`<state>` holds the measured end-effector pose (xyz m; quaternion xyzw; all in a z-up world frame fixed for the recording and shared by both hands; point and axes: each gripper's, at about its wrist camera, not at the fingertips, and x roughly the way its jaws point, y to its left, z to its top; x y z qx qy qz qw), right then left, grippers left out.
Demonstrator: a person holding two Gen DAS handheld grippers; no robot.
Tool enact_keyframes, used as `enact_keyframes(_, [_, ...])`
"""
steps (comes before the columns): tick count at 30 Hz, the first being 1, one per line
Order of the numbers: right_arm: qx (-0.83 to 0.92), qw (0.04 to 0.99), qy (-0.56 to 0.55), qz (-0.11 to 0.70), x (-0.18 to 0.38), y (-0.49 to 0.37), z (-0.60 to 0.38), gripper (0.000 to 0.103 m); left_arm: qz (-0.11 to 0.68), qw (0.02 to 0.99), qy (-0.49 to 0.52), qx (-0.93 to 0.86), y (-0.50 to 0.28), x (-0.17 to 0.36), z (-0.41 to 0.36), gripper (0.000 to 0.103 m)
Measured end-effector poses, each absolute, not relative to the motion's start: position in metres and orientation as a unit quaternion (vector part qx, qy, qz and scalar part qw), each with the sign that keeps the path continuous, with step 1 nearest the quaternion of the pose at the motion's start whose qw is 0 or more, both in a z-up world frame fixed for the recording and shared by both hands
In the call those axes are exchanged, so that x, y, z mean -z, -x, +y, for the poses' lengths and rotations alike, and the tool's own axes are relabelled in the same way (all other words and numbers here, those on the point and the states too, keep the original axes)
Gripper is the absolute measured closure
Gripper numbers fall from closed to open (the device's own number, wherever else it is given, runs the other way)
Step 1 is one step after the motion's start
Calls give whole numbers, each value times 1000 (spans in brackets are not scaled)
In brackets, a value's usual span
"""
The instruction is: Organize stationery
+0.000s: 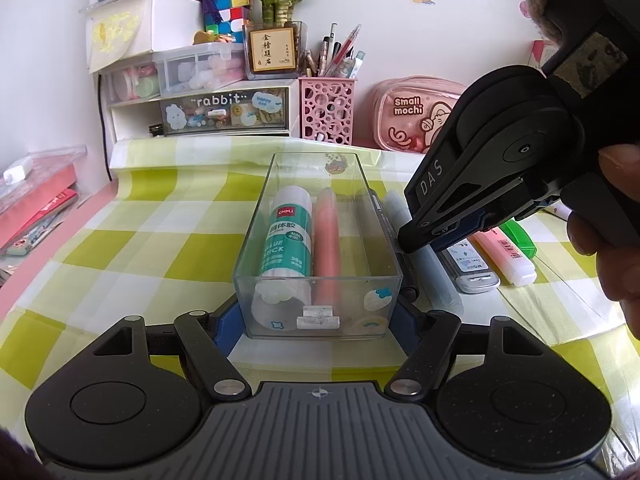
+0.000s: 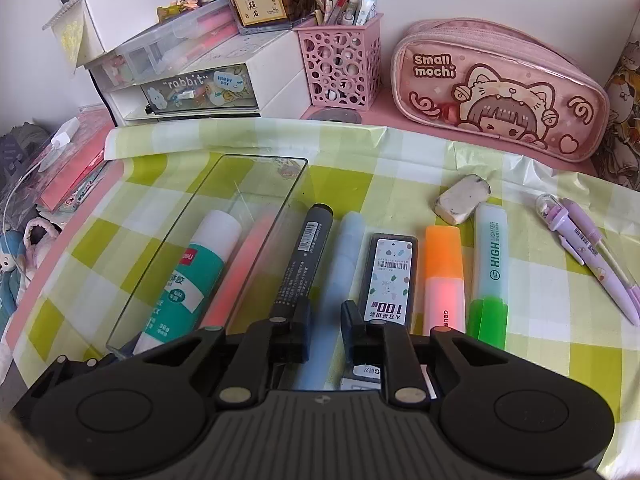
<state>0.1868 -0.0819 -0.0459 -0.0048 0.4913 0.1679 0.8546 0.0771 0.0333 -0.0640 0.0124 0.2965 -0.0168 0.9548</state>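
box (image 1: pixel 316 280): clear, glue stick inside | left tongs (image 1: pixel 316 320) clamp box | right tongs (image 2: pixel 326 320) narrow

— How is my left gripper (image 1: pixel 318 320) sitting?

— I'm holding it low and level, its fingers spread wide, the blue pads (image 1: pixel 228 326) pressing against both outer sides of the clear box (image 1: pixel 316 216) at its near end.

— And the right gripper (image 2: pixel 326 330)?

— I'm tilting it steeply downward just beside that box. Its fingers are standing parted, straddling the pale blue pen (image 2: pixel 340 276), not closed on it. In the left wrist view my right hand (image 1: pixel 612 232) is wrapping around the handle, fingertips showing at the frame's edge.
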Motion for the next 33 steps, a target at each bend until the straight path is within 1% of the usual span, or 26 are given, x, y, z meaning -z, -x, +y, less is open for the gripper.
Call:
enact_keyframes(1, [-170, 852, 9, 495, 47, -189, -81, 89, 297, 955, -12, 16, -77, 64, 34, 31])
enact_keyframes(4, [-171, 852, 21, 494, 49, -194, -79, 90, 296, 955, -13, 15, -77, 64, 33, 31])
enact_keyframes(9, [-164, 862, 9, 480, 51, -189, -80, 91, 296, 955, -13, 13, -77, 64, 33, 31])
enact_keyframes(17, [-170, 848, -121, 487, 54, -193, -112, 92, 296, 955, -12, 13, -77, 64, 32, 31])
enact_keyframes(33, [-171, 836, -224, 472, 59, -172, -135, 92, 299, 954, -13, 9, -79, 64, 31, 31])
